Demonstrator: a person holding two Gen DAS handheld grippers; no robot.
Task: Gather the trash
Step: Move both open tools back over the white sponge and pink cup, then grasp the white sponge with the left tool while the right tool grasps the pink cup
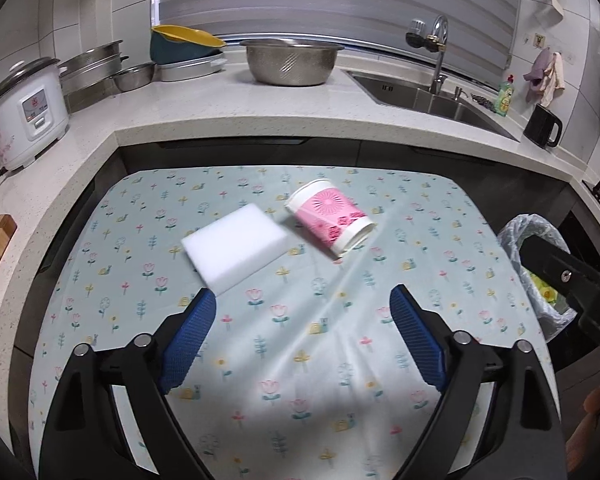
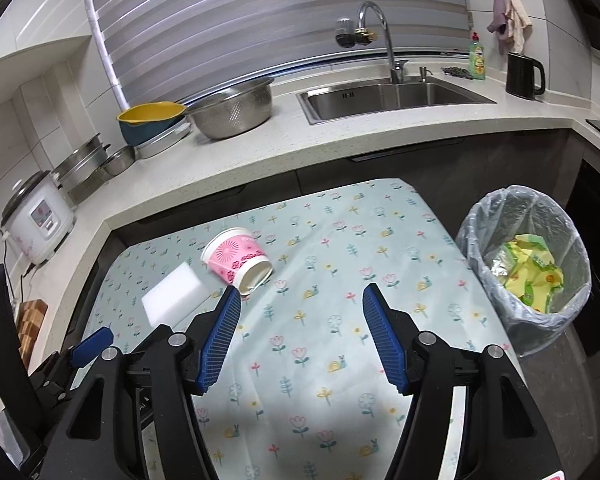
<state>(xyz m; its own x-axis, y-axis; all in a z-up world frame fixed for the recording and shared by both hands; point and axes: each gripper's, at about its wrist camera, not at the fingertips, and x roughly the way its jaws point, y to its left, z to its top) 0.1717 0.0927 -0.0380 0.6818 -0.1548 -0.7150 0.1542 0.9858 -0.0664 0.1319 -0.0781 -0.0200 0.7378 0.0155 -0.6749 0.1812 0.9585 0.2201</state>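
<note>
A white rectangular foam sponge [image 1: 235, 249] lies on the floral tablecloth [image 1: 300, 360], left of a tipped pink-and-white paper cup [image 1: 330, 217]. A bag-lined bin [image 2: 528, 268] stands right of the table, holding yellow-green wrappers [image 2: 534, 272].

The white foam block [image 1: 236, 249] shows motion blur along its edges in the left wrist view. In the right wrist view, the left finger of the right tongs [image 2: 296, 300] covers its near corner. The bin [image 1: 540, 280] is partly covered by the right tongs' black arm; the lower contents are not visible. The wrappers [image 2: 532, 276] carry print too small to read.
</note>
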